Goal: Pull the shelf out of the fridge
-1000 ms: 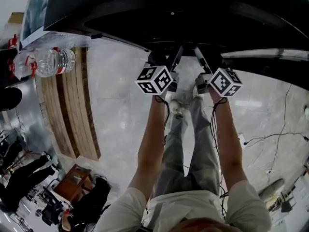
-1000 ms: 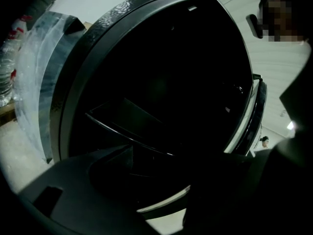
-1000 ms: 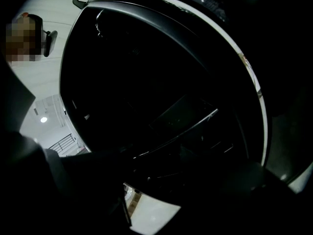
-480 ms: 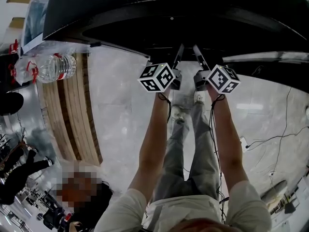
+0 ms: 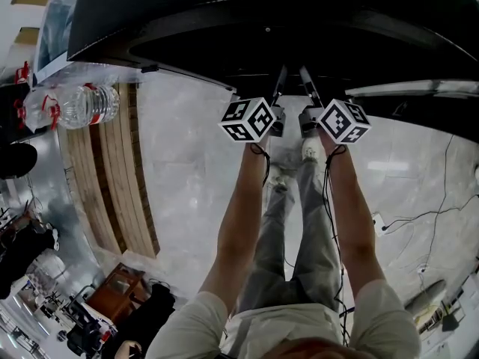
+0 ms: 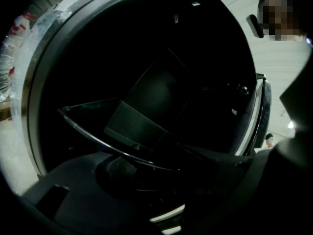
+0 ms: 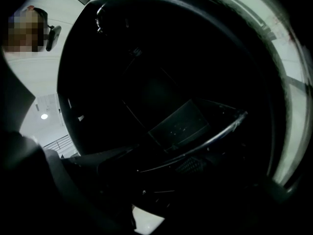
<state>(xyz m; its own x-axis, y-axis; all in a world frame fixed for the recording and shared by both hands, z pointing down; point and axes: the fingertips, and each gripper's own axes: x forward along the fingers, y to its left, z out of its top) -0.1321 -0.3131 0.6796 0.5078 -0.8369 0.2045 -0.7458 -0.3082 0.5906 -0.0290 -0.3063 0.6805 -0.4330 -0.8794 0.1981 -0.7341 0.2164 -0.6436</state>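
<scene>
Inside the dark fridge, the only thing that can be made out is a glass shelf. It lies flat, low in the opening, with a thin pale rim along its front edge. The rest of the interior is too dark to tell what else it holds. Beside the fridge, at the left of the head view, a clear plastic wrap holds water bottles with red labels, lying on their sides.

The person stands facing the fridge with both arms stretched forward. The left gripper and right gripper reach side by side into the opening, close together. Their marker cubes sit just outside it, above the pale stone floor.

In the left gripper view the shelf's front rim runs slantwise across the space between the jaws. One jaw's pad lies just under the rim, and the other jaw stands off to the side with a gap showing. These jaws have just been closing and are now rather wide, with the shelf edge between them but not clamped.

In the right gripper view the rim likewise crosses between the jaws, with the ribbed pad of one jaw close beneath it. These jaws have also just been closing and stand about half open. The shelf edge sits between them, and no squeeze on it shows in the dim picture. The shelf itself sits fully inside the fridge, with its rim at the front of the opening.
</scene>
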